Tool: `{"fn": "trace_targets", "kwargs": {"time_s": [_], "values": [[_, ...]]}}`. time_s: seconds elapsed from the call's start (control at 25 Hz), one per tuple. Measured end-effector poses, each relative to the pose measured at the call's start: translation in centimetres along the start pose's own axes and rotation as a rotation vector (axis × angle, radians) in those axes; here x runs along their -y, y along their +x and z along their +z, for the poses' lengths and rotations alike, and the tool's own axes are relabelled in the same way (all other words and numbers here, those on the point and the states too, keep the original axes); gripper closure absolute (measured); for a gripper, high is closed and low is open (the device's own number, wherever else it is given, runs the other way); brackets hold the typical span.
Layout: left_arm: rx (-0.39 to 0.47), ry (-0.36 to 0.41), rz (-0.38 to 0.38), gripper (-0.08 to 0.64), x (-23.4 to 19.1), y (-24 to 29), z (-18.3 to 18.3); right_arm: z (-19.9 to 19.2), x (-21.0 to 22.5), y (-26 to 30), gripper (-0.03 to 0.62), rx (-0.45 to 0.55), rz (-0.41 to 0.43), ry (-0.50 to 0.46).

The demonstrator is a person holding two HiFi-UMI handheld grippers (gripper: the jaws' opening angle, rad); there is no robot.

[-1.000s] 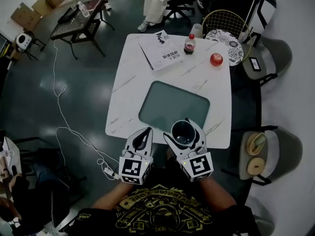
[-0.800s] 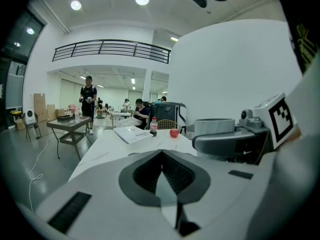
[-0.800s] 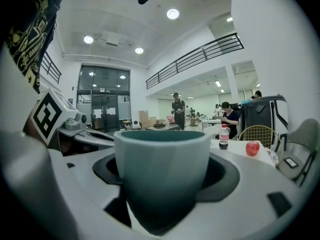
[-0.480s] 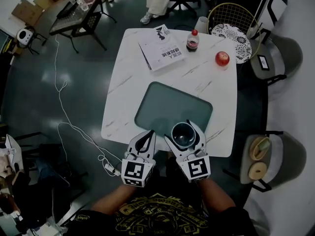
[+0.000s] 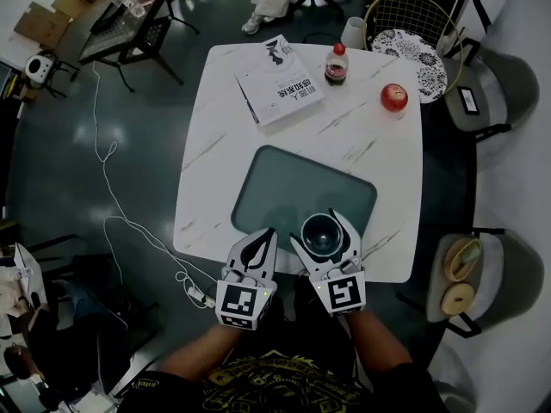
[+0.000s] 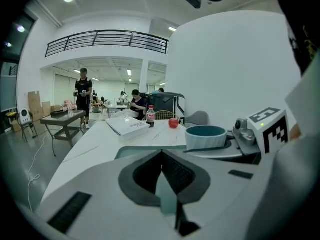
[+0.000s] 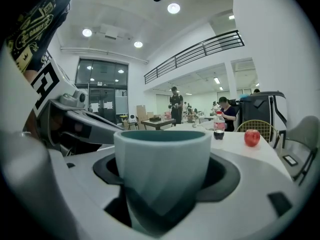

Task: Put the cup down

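Observation:
A pale teal cup (image 5: 320, 234) with a dark inside stands upright between the jaws of my right gripper (image 5: 320, 224), which is shut on its sides. In the right gripper view the cup (image 7: 162, 169) fills the middle between both jaws. It hangs over the near edge of a grey-green mat (image 5: 293, 188) on the white marble table (image 5: 392, 153). My left gripper (image 5: 261, 237) is just left of it, over the table's near edge, with its jaws meeting at the tips and nothing in them. The left gripper view shows the cup (image 6: 205, 136) to its right.
At the table's far side lie an open book (image 5: 279, 80), a cola bottle (image 5: 335, 64) and a red apple (image 5: 394, 97). A gold wire chair (image 5: 411, 37) and grey chairs (image 5: 482, 269) stand at the right. A cable (image 5: 112, 222) runs over the floor at the left.
The head view has shifted, so the table sits a little differently in frame. Both grippers stay near the table's front edge and the cup is still held.

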State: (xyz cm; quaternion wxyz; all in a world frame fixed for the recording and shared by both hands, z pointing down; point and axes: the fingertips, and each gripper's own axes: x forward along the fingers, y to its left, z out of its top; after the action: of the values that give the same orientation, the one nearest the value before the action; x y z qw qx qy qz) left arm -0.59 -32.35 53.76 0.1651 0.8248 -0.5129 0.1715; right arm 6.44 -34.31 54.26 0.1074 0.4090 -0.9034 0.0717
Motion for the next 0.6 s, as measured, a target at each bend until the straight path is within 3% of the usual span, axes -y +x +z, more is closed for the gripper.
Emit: {"fn": "trace_targets", "kwargs": {"time_s": [0.6], "values": [[-0.02,-0.01,-0.012,0.549,-0.8,2.3,-1.1,-1.8,0.2,2.0,0.219,-0.028,0.013,-0.04]]}}
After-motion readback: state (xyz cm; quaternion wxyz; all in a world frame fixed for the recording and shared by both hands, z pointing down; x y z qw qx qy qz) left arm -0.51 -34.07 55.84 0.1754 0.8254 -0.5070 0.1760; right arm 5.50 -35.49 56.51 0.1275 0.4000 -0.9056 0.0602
